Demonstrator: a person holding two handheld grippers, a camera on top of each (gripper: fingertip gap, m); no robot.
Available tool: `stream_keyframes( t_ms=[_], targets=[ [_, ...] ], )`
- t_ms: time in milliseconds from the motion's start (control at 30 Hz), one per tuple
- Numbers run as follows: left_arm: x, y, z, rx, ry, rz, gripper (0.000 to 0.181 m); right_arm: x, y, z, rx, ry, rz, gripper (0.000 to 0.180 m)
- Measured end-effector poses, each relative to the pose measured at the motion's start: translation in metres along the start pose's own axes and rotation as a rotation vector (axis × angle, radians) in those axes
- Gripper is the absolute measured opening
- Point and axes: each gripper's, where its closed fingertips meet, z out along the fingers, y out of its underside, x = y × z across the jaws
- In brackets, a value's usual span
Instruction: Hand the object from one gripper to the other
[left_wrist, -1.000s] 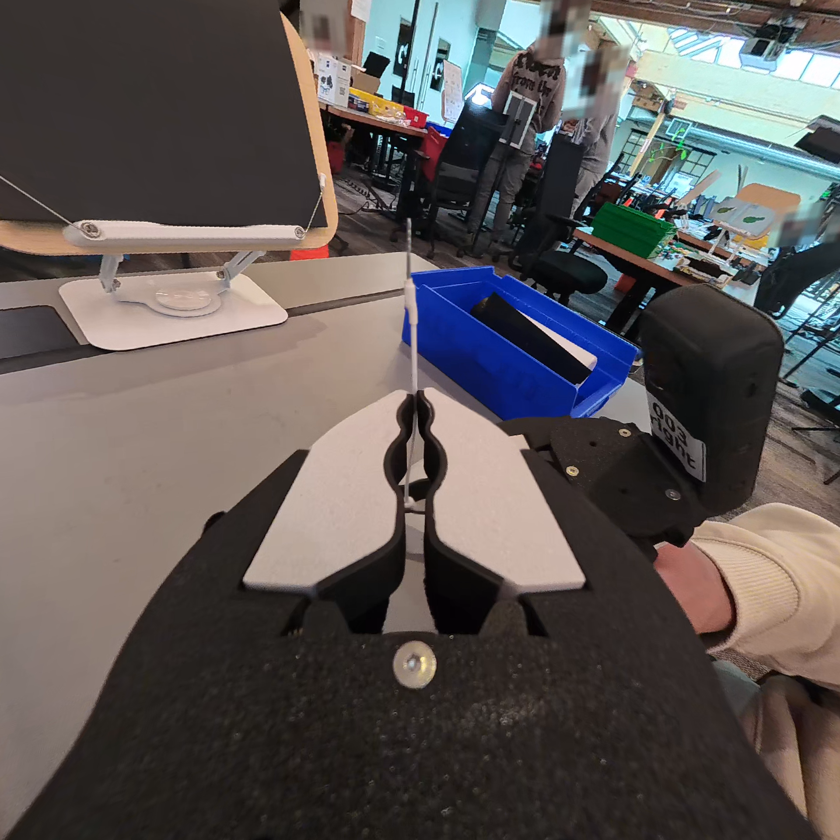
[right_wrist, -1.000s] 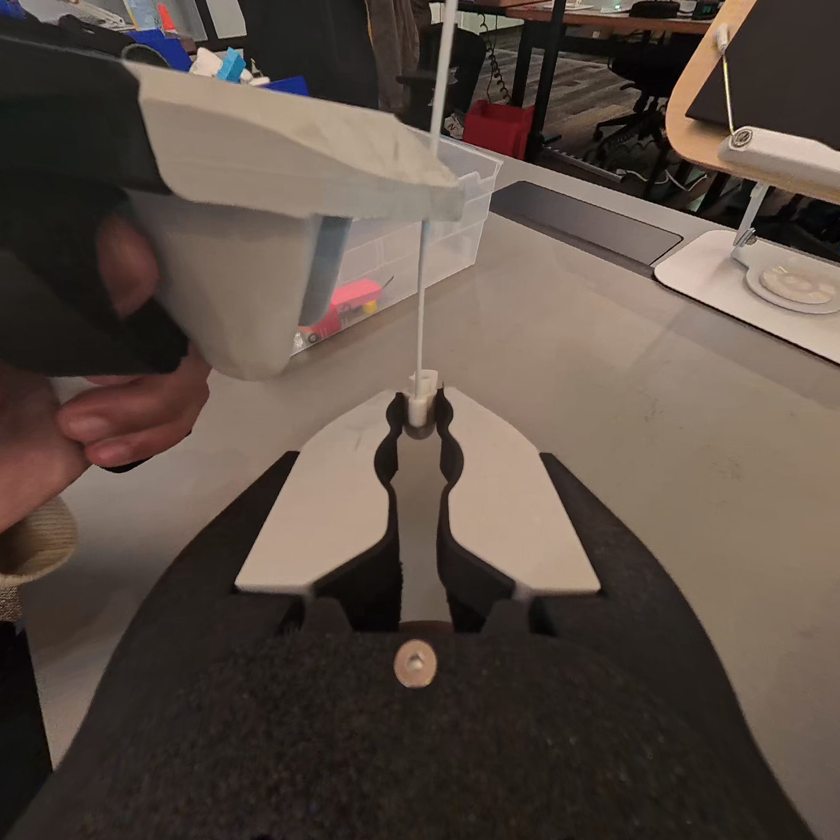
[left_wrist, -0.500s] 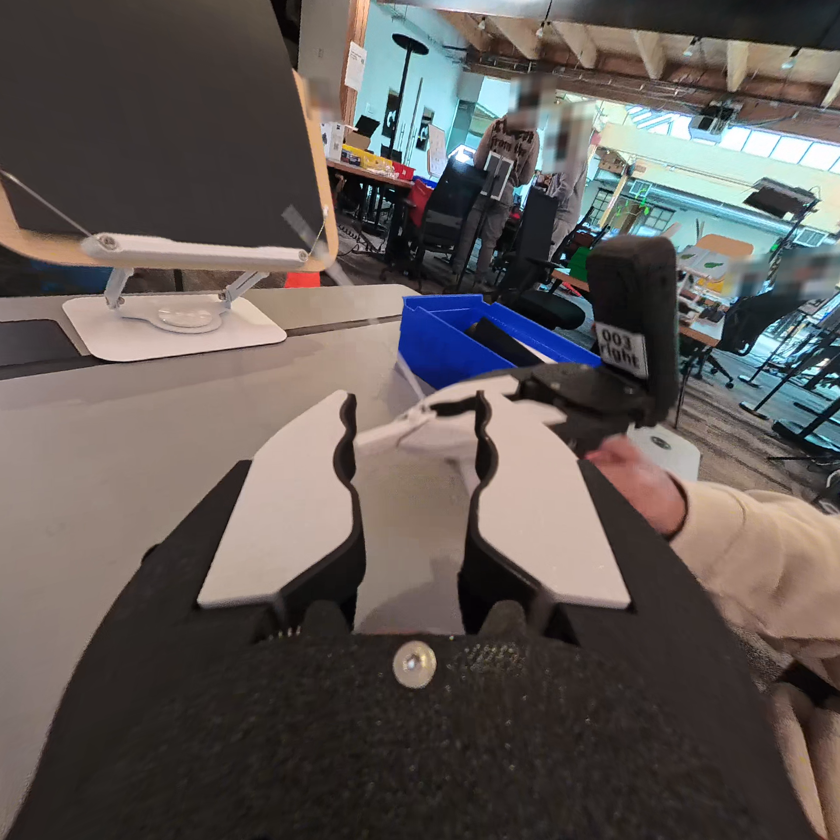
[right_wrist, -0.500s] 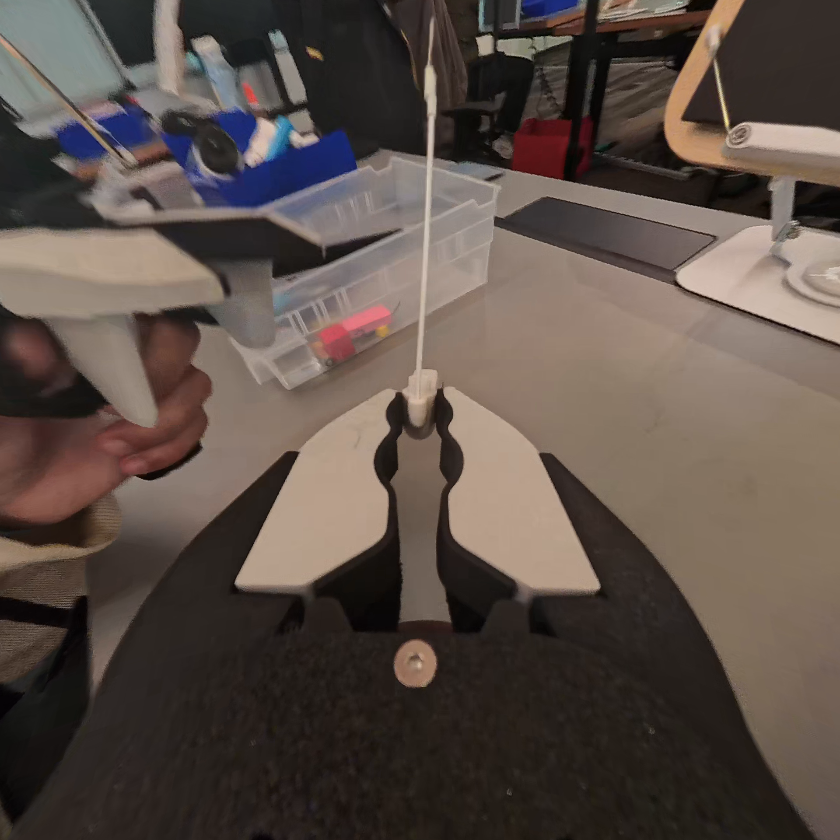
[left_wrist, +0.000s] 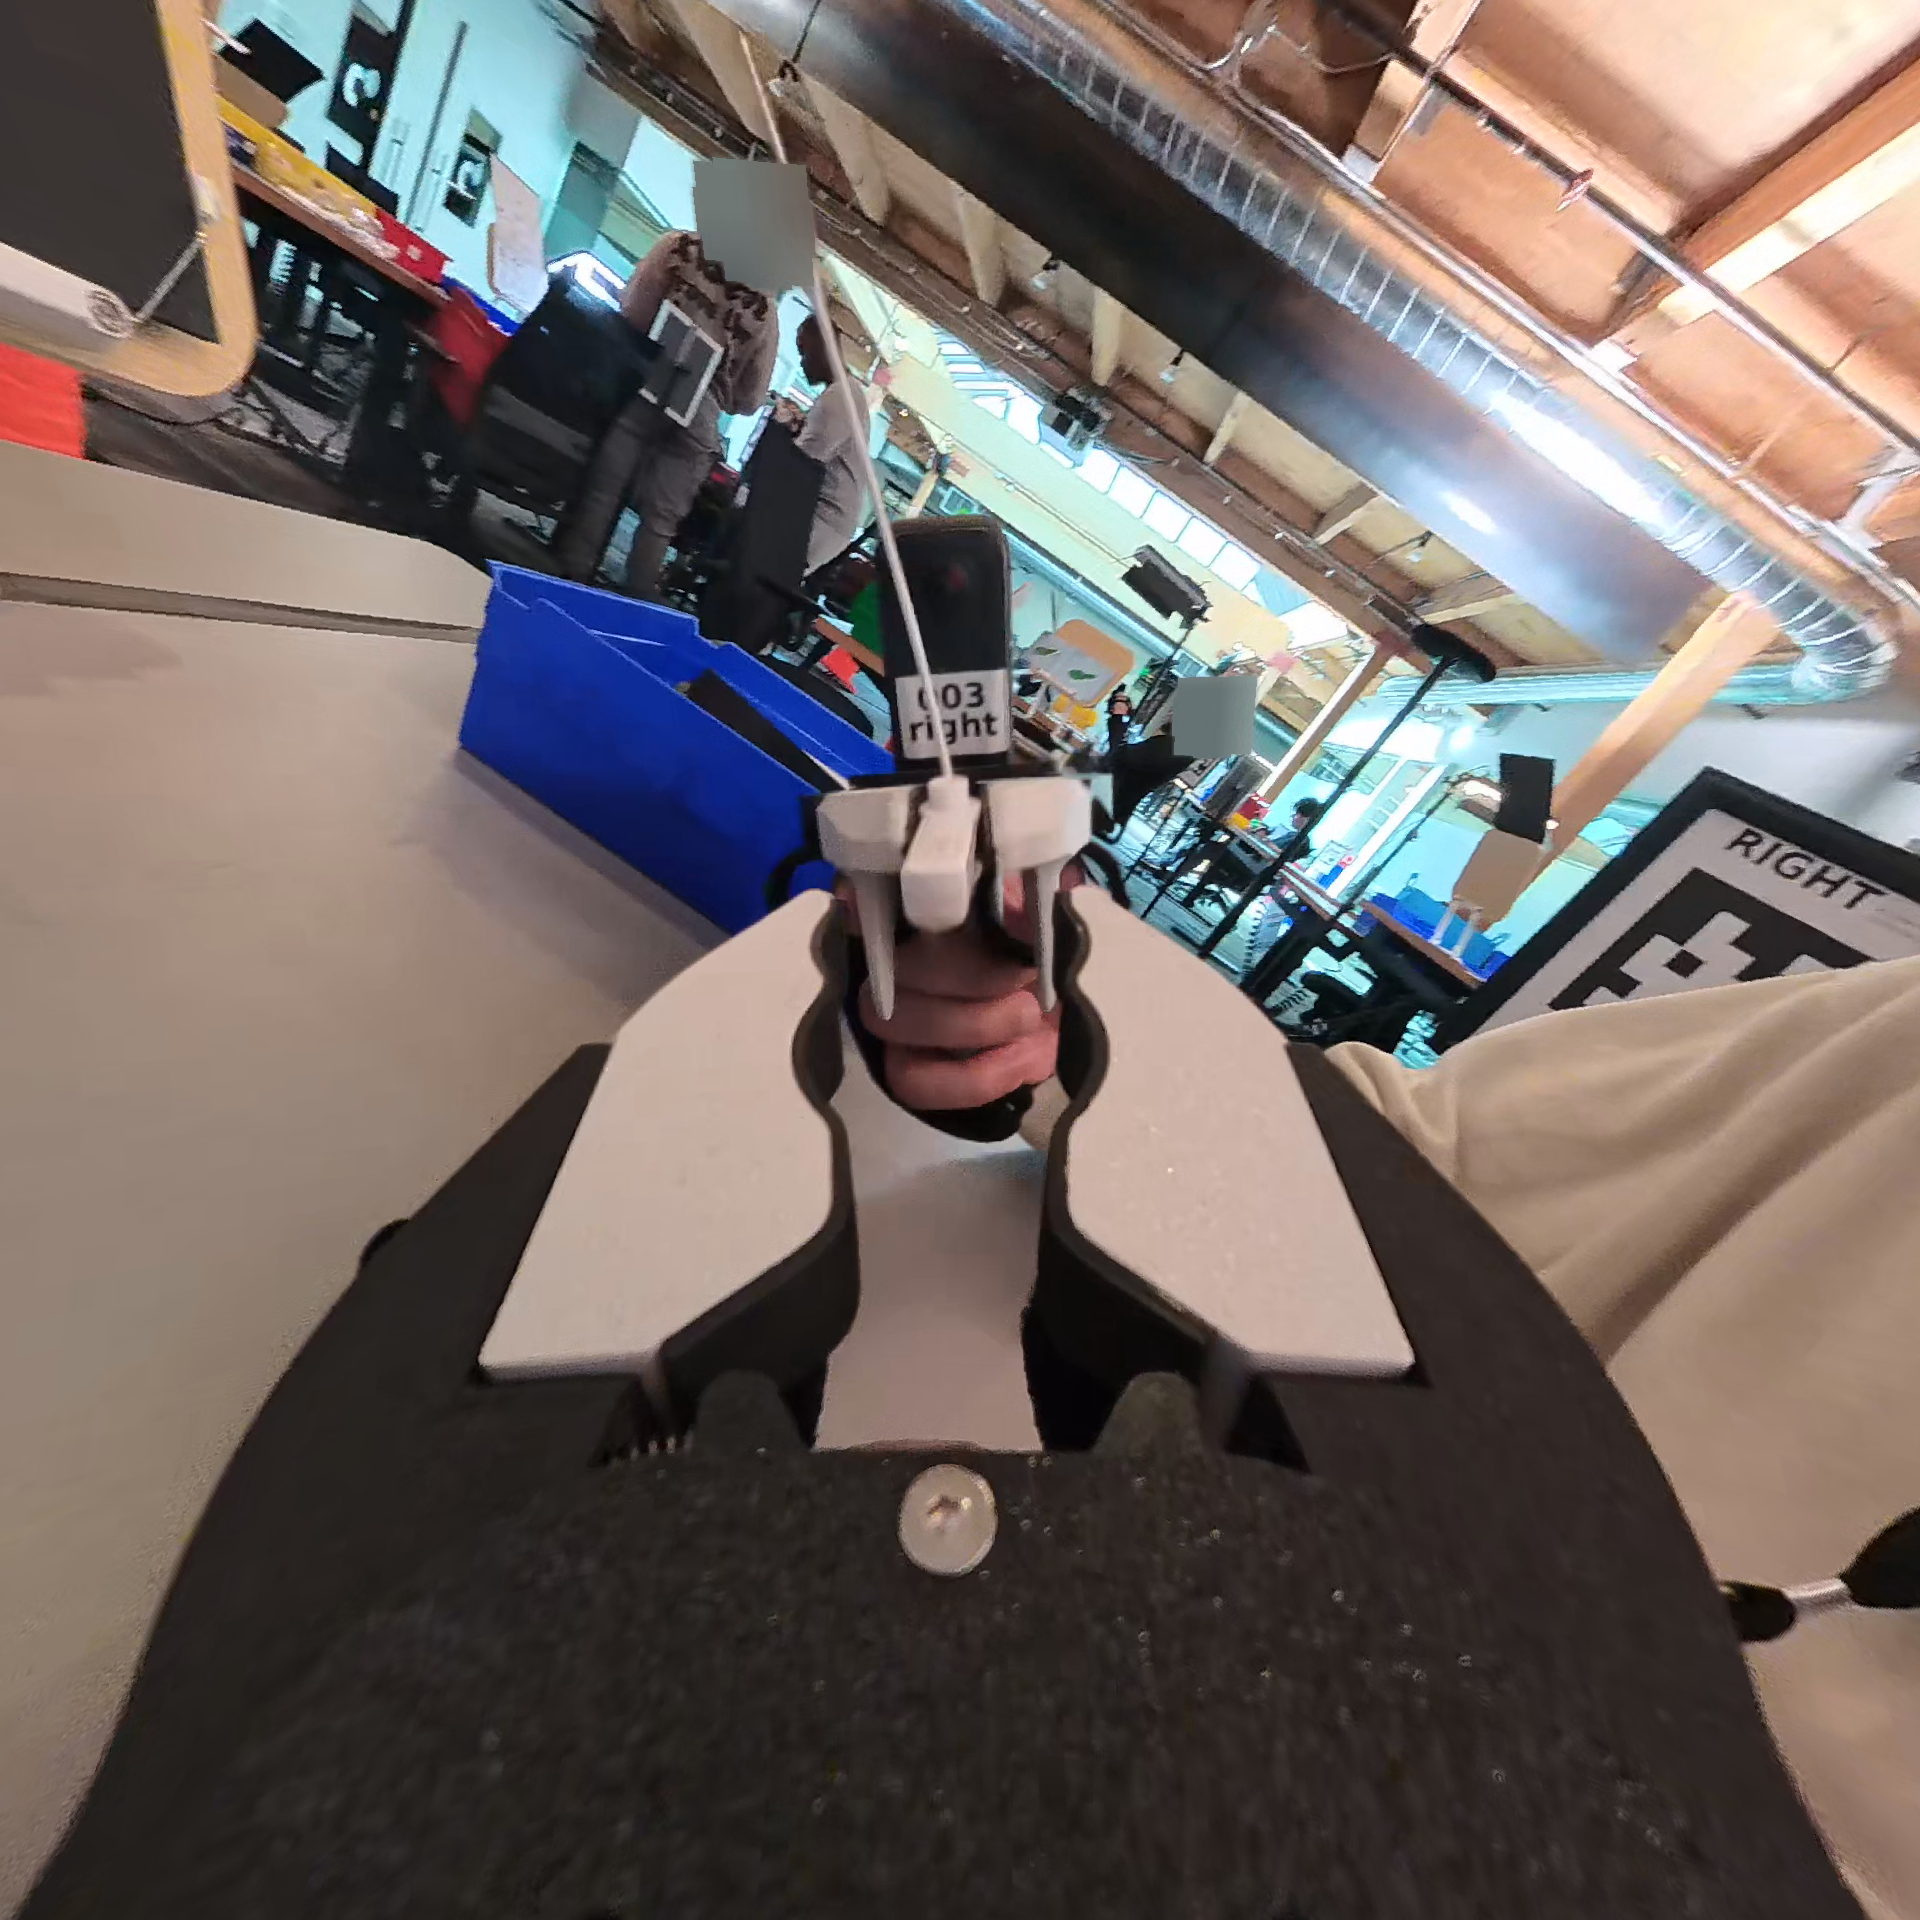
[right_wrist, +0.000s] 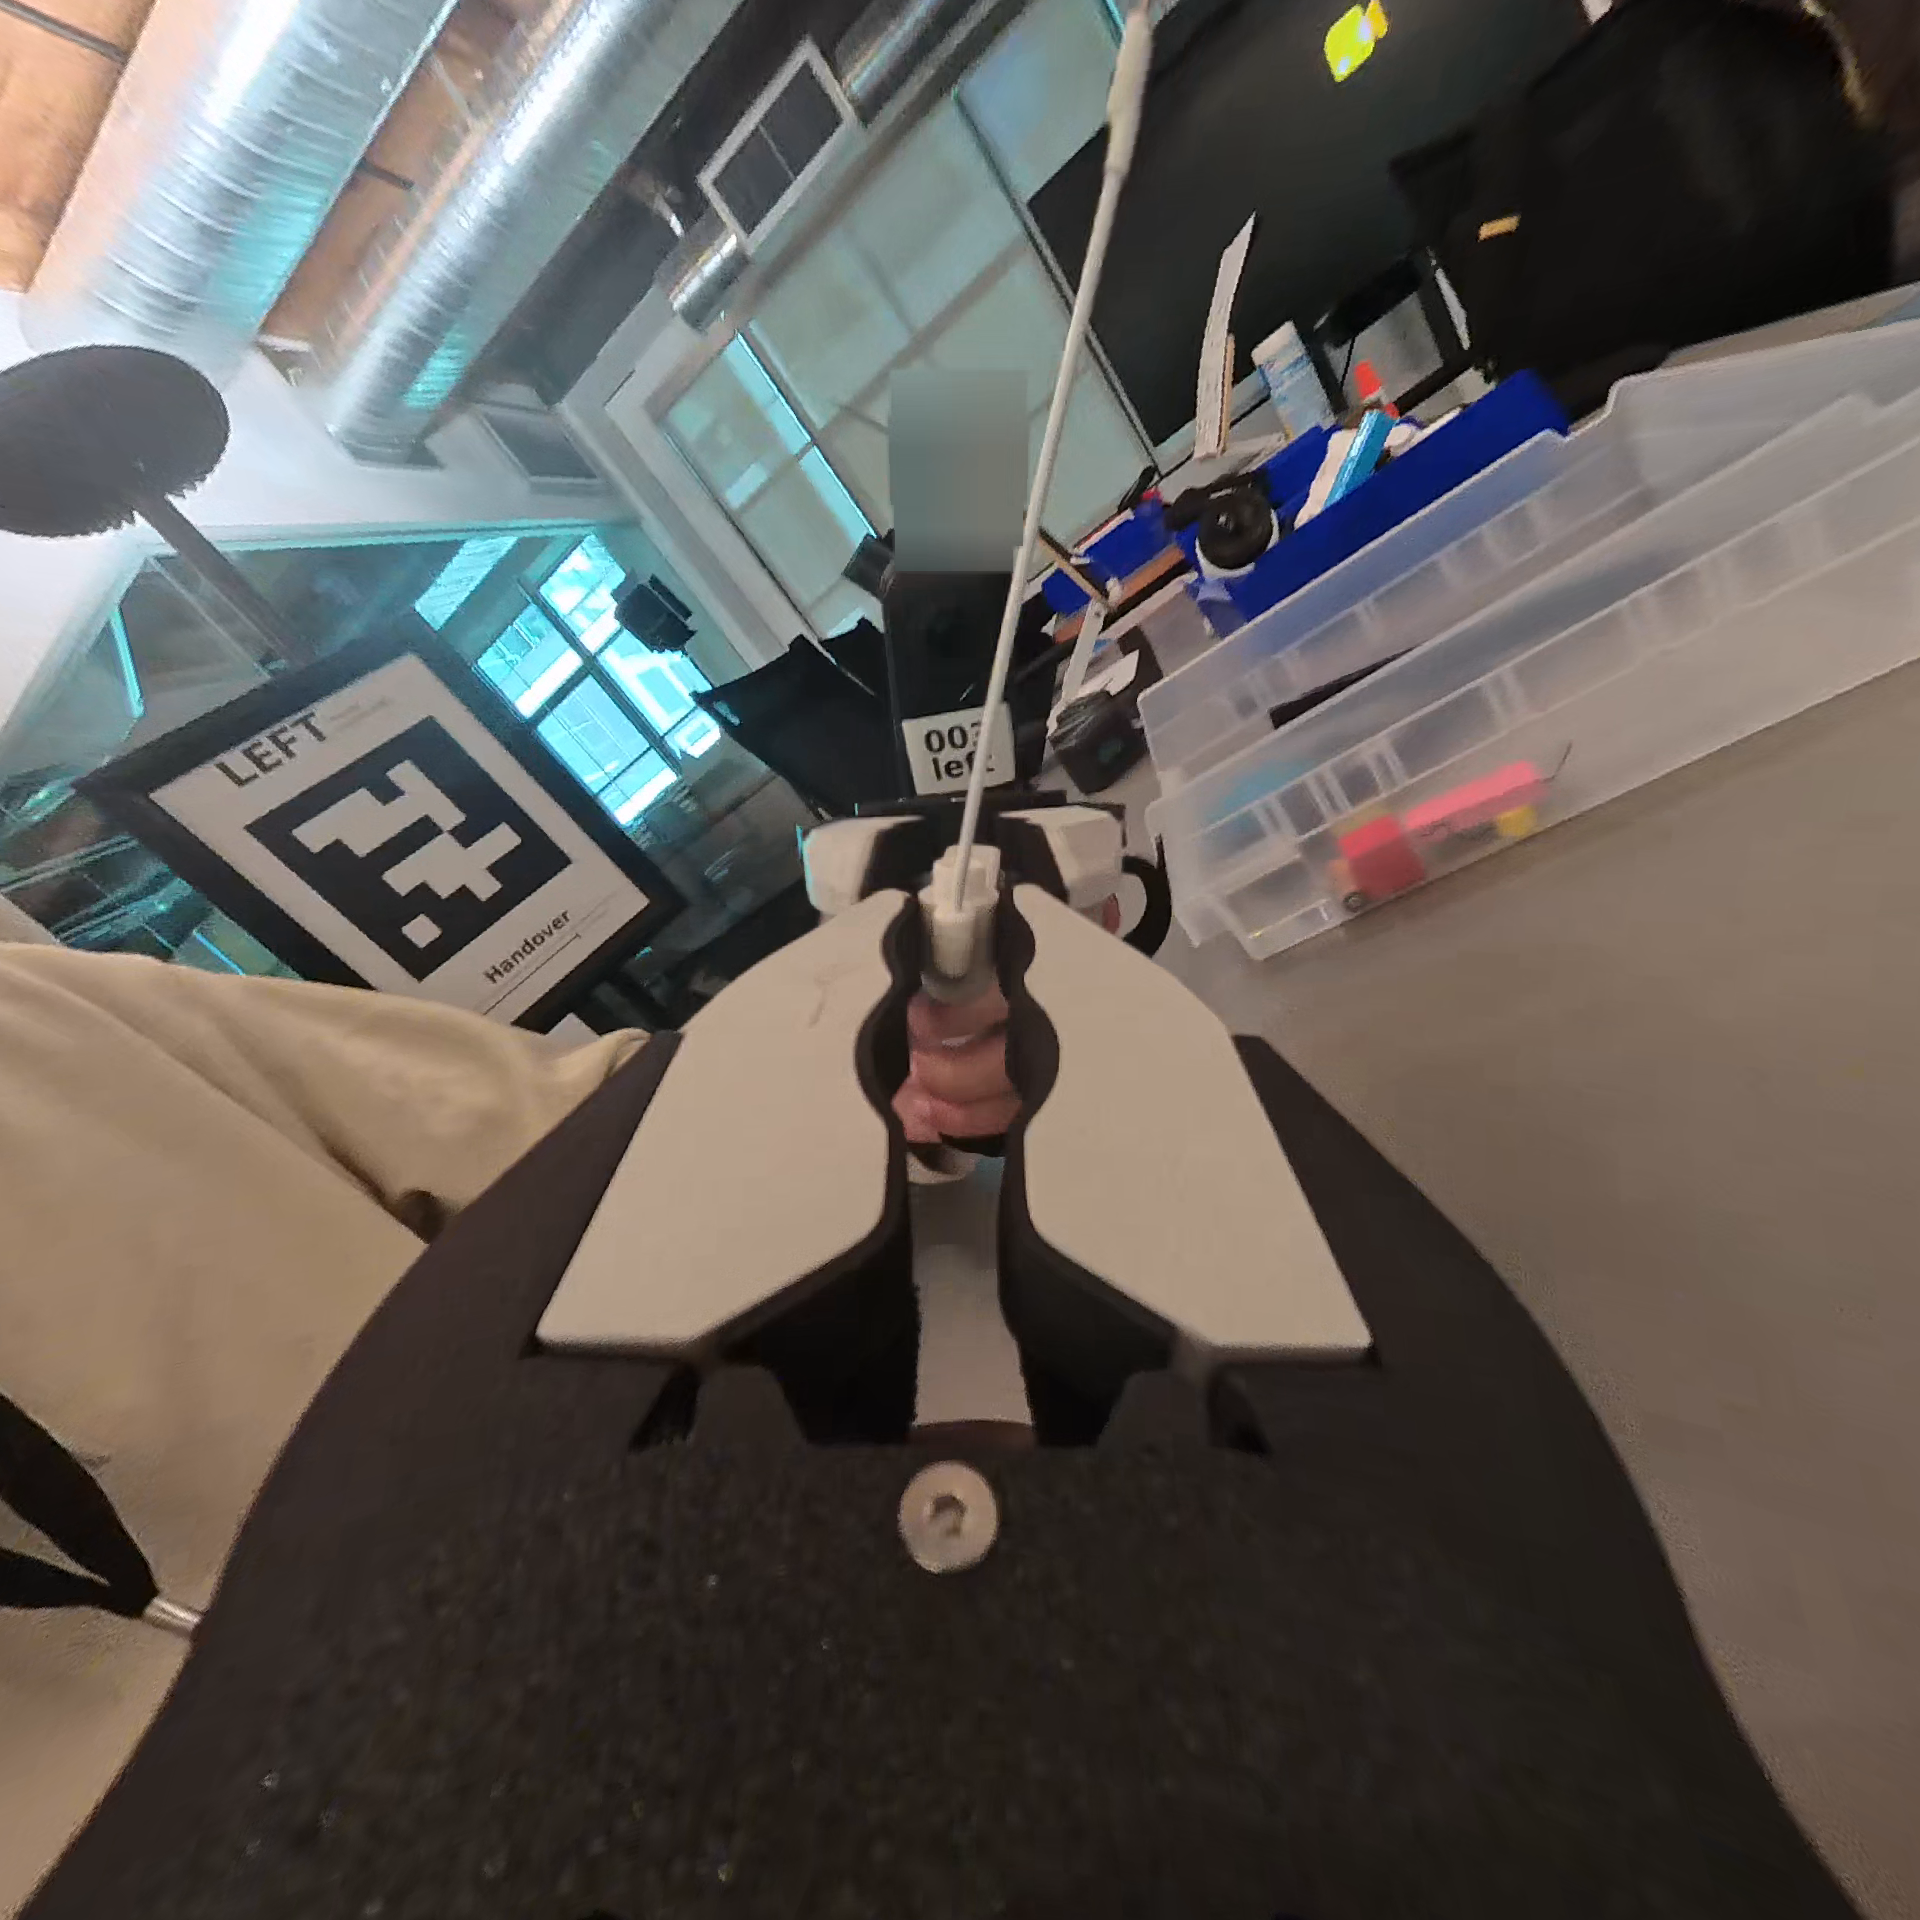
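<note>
The object is a thin white rod on a small white base (right_wrist: 956, 940). My right gripper (right_wrist: 961, 914) is shut on that base, and the rod slants up and to the right. My left gripper (left_wrist: 951, 935) is open and empty. It faces the right gripper (left_wrist: 951, 842) head-on, a short way off, with the base (left_wrist: 938, 862) just beyond its fingertips. The right wrist view shows the left gripper (right_wrist: 956, 842) behind the rod with its jaws apart. A hand shows under each far gripper.
A grey table (left_wrist: 208, 831) lies below. A blue bin (left_wrist: 623, 727) stands on its far side. A clear plastic organizer (right_wrist: 1507, 727) holds small coloured parts. Framed marker boards (left_wrist: 1714, 914) (right_wrist: 395, 821) stand behind. Cream sleeves (left_wrist: 1610, 1143) cross the lower side of both views.
My left gripper has opened and let go of the rod. Both grippers have swung round to face each other and tilted upward. The right gripper keeps its hold on the base.
</note>
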Motion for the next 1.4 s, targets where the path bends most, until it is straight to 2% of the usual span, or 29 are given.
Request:
stream_keyframes(
  t_ms=[33, 67, 100, 300, 433, 533, 633, 733, 967, 1033, 1067, 1233, 1333, 1400],
  targets=[
    [0.001, 0.001, 0.0, -0.005, 0.01, -0.004, 0.034, 0.0, 0.004, 0.002, -0.012, -0.002, -0.001, 0.013],
    [0.0, 0.004, 0.0, -0.023, 0.004, -0.004, 0.017, 0.0, 0.006, 0.004, -0.017, -0.007, 0.002, 0.013],
    [-0.002, 0.007, 0.0, -0.05, -0.004, 0.0, 0.011, 0.0, 0.006, 0.005, -0.011, -0.007, 0.005, 0.013],
    [-0.007, 0.003, -0.002, -0.033, -0.054, -0.009, 0.011, 0.01, 0.011, 0.006, -0.047, 0.073, -0.072, 0.017],
    [-0.014, -0.006, -0.009, 0.04, -0.064, -0.097, 0.011, 0.026, 0.008, -0.003, -0.099, 0.26, -0.353, 0.032],
    [-0.025, -0.005, -0.014, 0.033, -0.101, -0.143, 0.011, 0.035, -0.002, -0.015, -0.144, 0.436, -0.674, 0.043],
    [-0.038, 0.005, -0.016, -0.068, -0.193, -0.126, 0.011, 0.036, 0.007, -0.017, -0.327, 0.545, -0.972, 0.046],
    [-0.048, 0.018, -0.017, -0.19, -0.29, -0.076, 0.011, 0.035, 0.016, -0.012, -0.47, 0.605, -1.129, 0.046],
    [-0.045, 0.035, -0.009, -0.315, -0.323, -0.035, 0.011, 0.052, 0.042, -0.002, -0.711, 0.686, -1.239, 0.037],
    [-0.042, 0.038, -0.007, -0.328, -0.315, -0.023, 0.011, 0.058, 0.044, -0.003, -0.746, 0.722, -1.264, 0.031],
    [-0.042, 0.04, -0.007, -0.347, -0.326, -0.017, 0.011, 0.061, 0.043, -0.005, -0.761, 0.756, -1.29, 0.018],
    [-0.042, 0.04, -0.006, -0.352, -0.355, 0.049, 0.011, 0.063, 0.037, -0.007, -0.766, 0.807, -1.311, 0.013],
    [-0.037, 0.029, -0.014, -0.292, -0.364, 0.067, 0.038, 0.063, 0.025, -0.014, -0.727, 0.848, -1.305, 0.013],
    [-0.033, 0.025, -0.032, -0.214, -0.403, 0.093, 0.04, 0.058, 0.012, -0.02, -0.664, 0.865, -1.267, 0.013]
  ],
)
